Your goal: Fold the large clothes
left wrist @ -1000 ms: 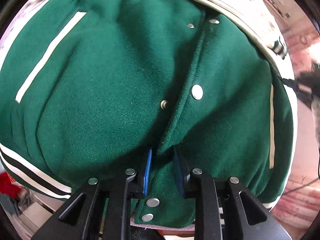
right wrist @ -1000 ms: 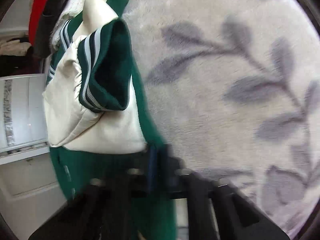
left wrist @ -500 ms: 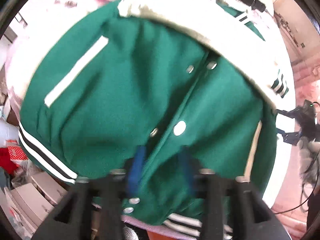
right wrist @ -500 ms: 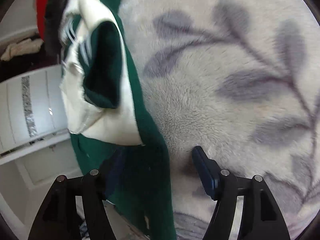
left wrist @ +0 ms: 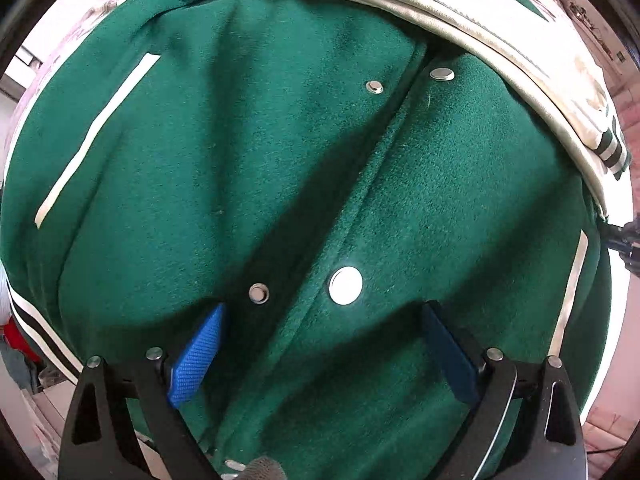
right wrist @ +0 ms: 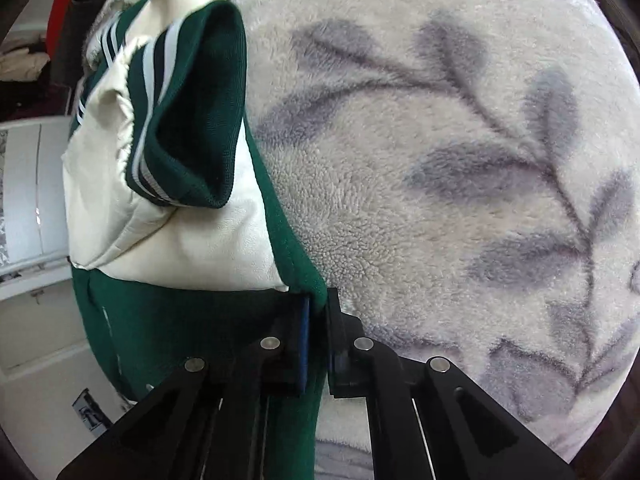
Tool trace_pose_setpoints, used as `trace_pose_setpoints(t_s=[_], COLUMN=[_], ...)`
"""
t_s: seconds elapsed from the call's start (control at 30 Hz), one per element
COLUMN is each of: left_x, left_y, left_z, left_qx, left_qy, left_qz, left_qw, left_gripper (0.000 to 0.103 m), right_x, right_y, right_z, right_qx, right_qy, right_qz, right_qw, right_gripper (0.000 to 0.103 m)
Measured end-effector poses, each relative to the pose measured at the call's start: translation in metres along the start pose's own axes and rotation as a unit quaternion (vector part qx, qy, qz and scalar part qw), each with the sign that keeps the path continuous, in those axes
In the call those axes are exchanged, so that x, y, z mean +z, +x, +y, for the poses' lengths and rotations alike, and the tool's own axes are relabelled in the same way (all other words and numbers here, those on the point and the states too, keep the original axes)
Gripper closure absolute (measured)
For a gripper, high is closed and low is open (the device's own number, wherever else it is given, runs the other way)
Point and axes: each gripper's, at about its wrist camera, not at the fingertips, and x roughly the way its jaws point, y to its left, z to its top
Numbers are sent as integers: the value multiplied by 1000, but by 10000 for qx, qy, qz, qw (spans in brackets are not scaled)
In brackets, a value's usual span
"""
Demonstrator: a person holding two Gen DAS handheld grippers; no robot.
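A green varsity jacket [left wrist: 280, 140] with cream sleeves [left wrist: 500, 28] lies spread, front up, and fills the left wrist view. My left gripper [left wrist: 322, 312] points down over its snap placket. Its jaws are opening wide and the blue pads [left wrist: 200, 352] stand either side of a silver snap [left wrist: 346, 286] without pressing the cloth. In the right wrist view my right gripper [right wrist: 318, 308] is shut on the jacket's green side edge [right wrist: 296, 264]. A cream sleeve [right wrist: 180, 248] with a striped green cuff [right wrist: 196, 120] lies folded across the body.
The jacket rests on a fluffy cream blanket [right wrist: 440, 160] with grey leaf prints. White cabinets [right wrist: 28, 184] stand beyond the jacket at the left. A red item [right wrist: 60, 0] sits at the top left. A black cable [left wrist: 624, 240] lies off the jacket's right side.
My left gripper has let go of the placket and opened wide, after lifting and coming back close. My right gripper opened, then shut again on the jacket's green edge.
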Motion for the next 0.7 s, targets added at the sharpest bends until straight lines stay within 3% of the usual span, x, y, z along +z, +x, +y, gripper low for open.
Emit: trace_pose_setpoints(t_s=[0.07,0.2,0.23,0.27,0.3,0.33,0.37,0.4,0.5,0.6,0.63,0.7], left_x=[0,-9,-11,-14,-18,-23,-26,-27,-36,-51,-58,-72], left_y=[-4,-10,-10,-10,-11,-11,-13,-10,-16,-27,-29,-30], left_z=[6,21,21,21,22,19,21,12,13,18,20,20], left_qx=[-24,-37,-24,1,21,30,30,34,-32,-147,-182,-225], left_qy=[-28,8,32,73,109,120,127,121,55,-89,-149,-198], left_qz=[7,-51,-72,-78,-89,-83,-54,-48,-26,5,32,104], left_qw=[10000,10000,10000,9999,9999,9999,9999,9999,10000,9999,9997,9995], left_gripper=[5,5,5,5,5,5,5,5,5,5,5,5], right_x=[3,-19,-29,-41,-57,-68,-81,-88,-96,-102,-107,-124], right_y=[-2,-19,-16,-11,-2,6,15,20,7,-10,-12,-1], right_z=[2,-9,-11,-12,-14,-16,-24,-31,-47,-34,-28,-22], right_qx=[146,534,675,737,646,330,-64,-69,190,344,415,289], right_qy=[23,9,-11,-30,-150,-266,-364,-270,155,175,59,-173], right_qz=[107,686,853,1052,1261,1319,1413,1438,1341,1330,1389,1666], right_qw=[9998,9962,9941,9917,9898,9904,9893,9892,9907,9904,9894,9854], right_gripper=[93,50,46,46,54,77,77,78,77,65,54,50])
